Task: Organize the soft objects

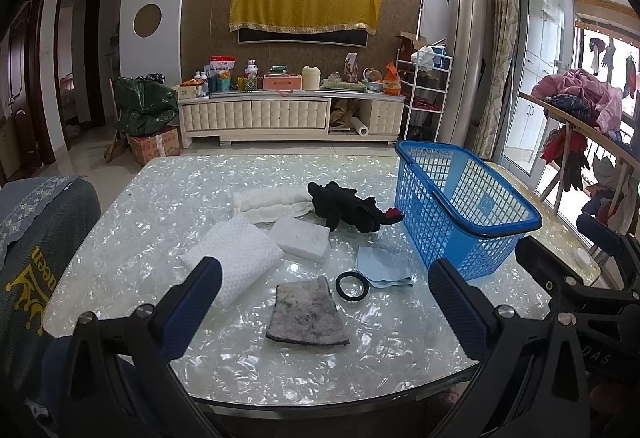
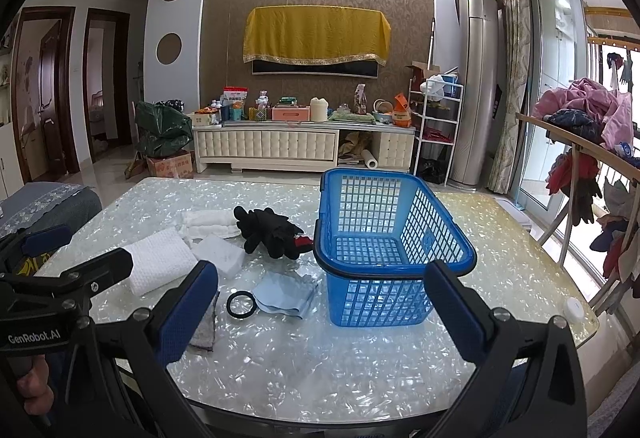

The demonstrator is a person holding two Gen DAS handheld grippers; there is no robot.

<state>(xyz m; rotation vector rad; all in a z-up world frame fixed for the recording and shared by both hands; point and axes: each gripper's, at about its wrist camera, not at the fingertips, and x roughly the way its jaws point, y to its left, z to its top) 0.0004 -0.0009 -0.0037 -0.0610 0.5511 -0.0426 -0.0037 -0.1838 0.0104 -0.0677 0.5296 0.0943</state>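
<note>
A blue plastic basket (image 1: 460, 206) (image 2: 384, 238) stands empty on the right of the pearly table. Left of it lie a black plush toy (image 1: 344, 210) (image 2: 272, 228), a rolled white towel (image 1: 272, 200) (image 2: 208, 224), a white sponge block (image 1: 304, 238) (image 2: 222, 252), a white waffle cloth (image 1: 232, 258) (image 2: 160, 264), a grey felt pad (image 1: 306, 312) (image 2: 204, 330), a light blue cloth (image 1: 380, 266) (image 2: 286, 292) and a black ring (image 1: 352, 286) (image 2: 241, 304). My left gripper (image 1: 326, 274) is open above the felt pad. My right gripper (image 2: 320, 278) is open before the basket.
A chair with a grey cover (image 1: 36, 246) stands at the table's left edge. A small white lid (image 2: 575, 308) lies near the table's right corner. A clothes rack (image 2: 592, 142) is to the right. A TV cabinet (image 1: 288, 114) stands beyond the table.
</note>
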